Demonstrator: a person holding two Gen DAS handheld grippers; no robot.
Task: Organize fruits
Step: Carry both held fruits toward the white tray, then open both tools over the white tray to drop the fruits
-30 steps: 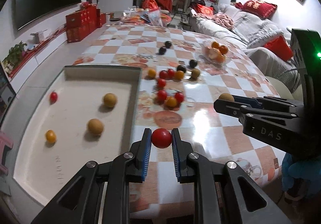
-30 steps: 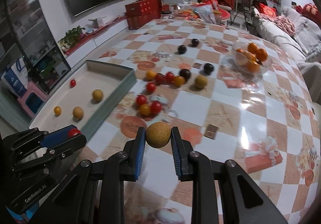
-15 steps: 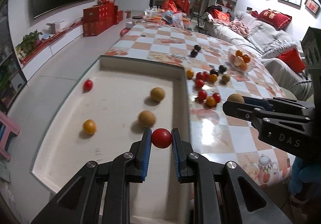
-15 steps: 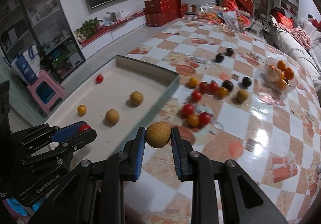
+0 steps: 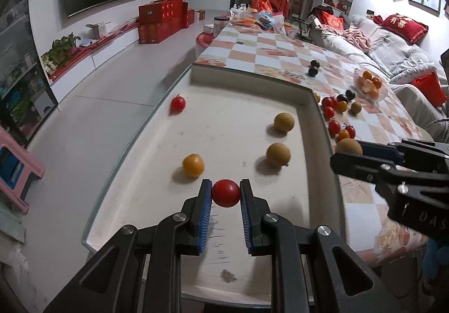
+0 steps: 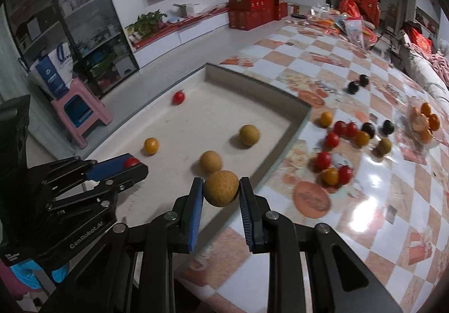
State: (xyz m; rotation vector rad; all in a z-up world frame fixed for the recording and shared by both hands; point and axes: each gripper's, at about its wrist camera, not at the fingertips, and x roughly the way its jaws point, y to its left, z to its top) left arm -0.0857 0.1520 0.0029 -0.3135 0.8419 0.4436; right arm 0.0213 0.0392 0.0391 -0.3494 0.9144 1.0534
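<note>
Red tomato (image 5: 226,192) between left tongs (image 5: 226,196).

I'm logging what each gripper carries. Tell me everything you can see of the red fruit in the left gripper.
The red tomato is small, round, smooth and slightly glossy, with no stem showing. It is pinched on both sides between the blue pads of the left gripper, held above the near end of the white tray. Nothing else touches it.
</note>
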